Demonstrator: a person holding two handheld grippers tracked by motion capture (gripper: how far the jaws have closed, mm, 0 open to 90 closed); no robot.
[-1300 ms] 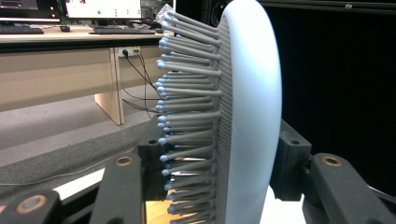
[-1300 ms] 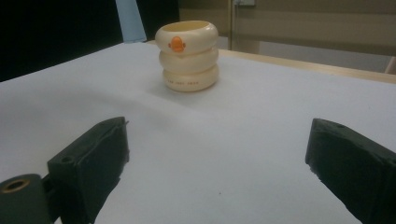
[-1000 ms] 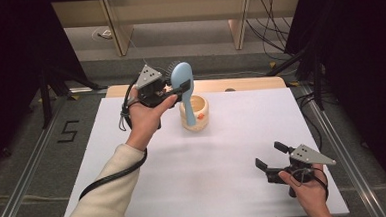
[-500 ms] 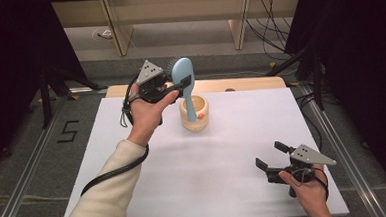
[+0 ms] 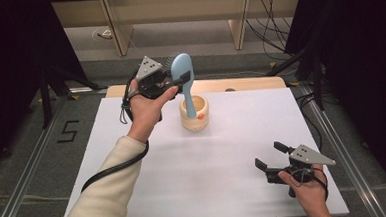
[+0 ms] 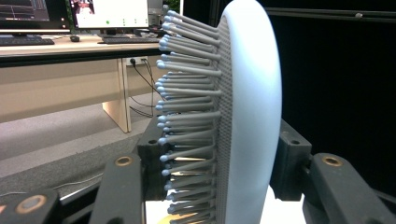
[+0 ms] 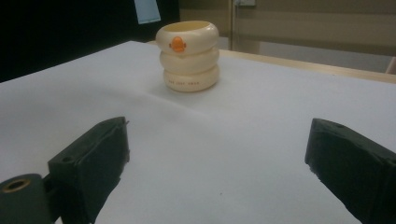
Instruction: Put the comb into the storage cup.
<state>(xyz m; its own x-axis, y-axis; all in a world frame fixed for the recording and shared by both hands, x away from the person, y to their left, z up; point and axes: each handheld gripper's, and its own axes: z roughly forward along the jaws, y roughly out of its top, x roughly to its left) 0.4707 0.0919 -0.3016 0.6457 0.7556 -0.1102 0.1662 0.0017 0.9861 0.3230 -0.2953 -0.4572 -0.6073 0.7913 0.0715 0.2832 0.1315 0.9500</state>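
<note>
Right gripper (image 5: 271,160): near right of the white desk (image 5: 235,186), held low in the person's right hand, jaws spread wide with nothing between them. It has kept its place over the last second.
Cup (image 5: 194,113): a cream, ribbed holder with a small orange mark, standing upright at the far middle of the desk, well apart from the right gripper.
Hairbrush (image 5: 183,73): pale blue, upright, head on top, its handle reaching down towards the cup's mouth; whether the tip is inside cannot be told.
Left gripper (image 5: 177,83): far left of centre, raised above the desk, clamped on the hairbrush just below the head; bristles (image 6: 187,116) face left in the left gripper view.
Change: compared with a second ago, the hairbrush stands slightly higher and straighter over the cup.
Meaning: the brush is probably being stood in or lifted from the cup; which one cannot be told.
</note>
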